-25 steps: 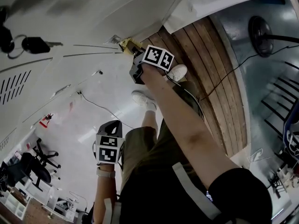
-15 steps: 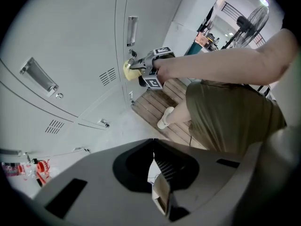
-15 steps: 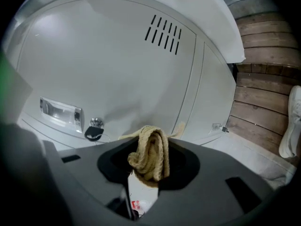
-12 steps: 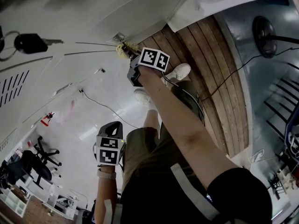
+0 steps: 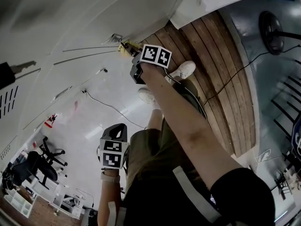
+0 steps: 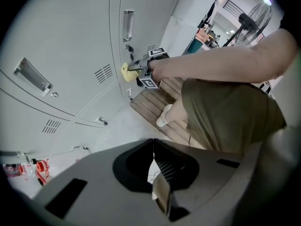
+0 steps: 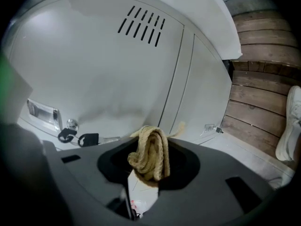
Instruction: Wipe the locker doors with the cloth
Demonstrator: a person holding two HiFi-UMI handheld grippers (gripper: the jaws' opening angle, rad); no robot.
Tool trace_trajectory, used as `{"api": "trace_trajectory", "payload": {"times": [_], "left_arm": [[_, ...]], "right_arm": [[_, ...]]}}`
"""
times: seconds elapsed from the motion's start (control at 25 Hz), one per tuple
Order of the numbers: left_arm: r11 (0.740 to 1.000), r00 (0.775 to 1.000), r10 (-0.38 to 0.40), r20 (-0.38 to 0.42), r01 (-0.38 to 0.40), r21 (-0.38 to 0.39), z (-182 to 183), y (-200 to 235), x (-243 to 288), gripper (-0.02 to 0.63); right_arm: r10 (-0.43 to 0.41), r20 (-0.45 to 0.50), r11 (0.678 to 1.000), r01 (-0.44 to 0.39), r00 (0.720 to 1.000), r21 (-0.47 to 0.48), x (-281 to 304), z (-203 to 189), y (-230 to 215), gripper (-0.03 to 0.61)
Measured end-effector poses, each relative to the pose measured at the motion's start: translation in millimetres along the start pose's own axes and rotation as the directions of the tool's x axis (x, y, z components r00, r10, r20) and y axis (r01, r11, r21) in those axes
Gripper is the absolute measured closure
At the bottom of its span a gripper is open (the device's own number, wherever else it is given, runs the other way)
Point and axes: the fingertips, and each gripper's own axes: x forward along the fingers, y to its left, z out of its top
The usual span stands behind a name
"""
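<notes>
A yellow cloth (image 5: 126, 47) is pressed against the white locker door (image 5: 84, 22) low down, near the wooden floor. My right gripper (image 5: 132, 53) is shut on it, arm stretched out. In the right gripper view the bunched cloth (image 7: 150, 152) sticks up from between the jaws of the right gripper (image 7: 148, 172), facing a door with vent slots (image 7: 146, 25). My left gripper (image 5: 117, 127) hangs by the person's leg, away from the lockers. In its own view the left gripper (image 6: 153, 144) is shut and holds nothing; the cloth (image 6: 128, 72) shows far off on the door.
Keys (image 7: 77, 138) hang from a lock beside a label holder (image 7: 43, 113). A key (image 5: 14, 72) juts out at the left edge. The person's white shoes (image 5: 181, 71) stand on wooden boards (image 5: 207, 69). A fan base (image 5: 277, 29) and cable lie to the right.
The right gripper and cloth have shifted only slightly on the door. The head view has swung, so the hanging key has slid to the left edge. The left gripper stays put.
</notes>
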Motion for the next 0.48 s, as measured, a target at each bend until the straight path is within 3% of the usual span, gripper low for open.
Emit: {"api": "trace_trajectory", "payload": {"times": [0.48], "left_arm": [[0.999, 1.000, -0.013, -0.010, 0.013, 0.039, 31, -13, 10, 0.603]], "right_arm": [[-0.068, 0.039, 0.998, 0.068, 0.997, 0.002, -15, 54, -29, 0.453]]}}
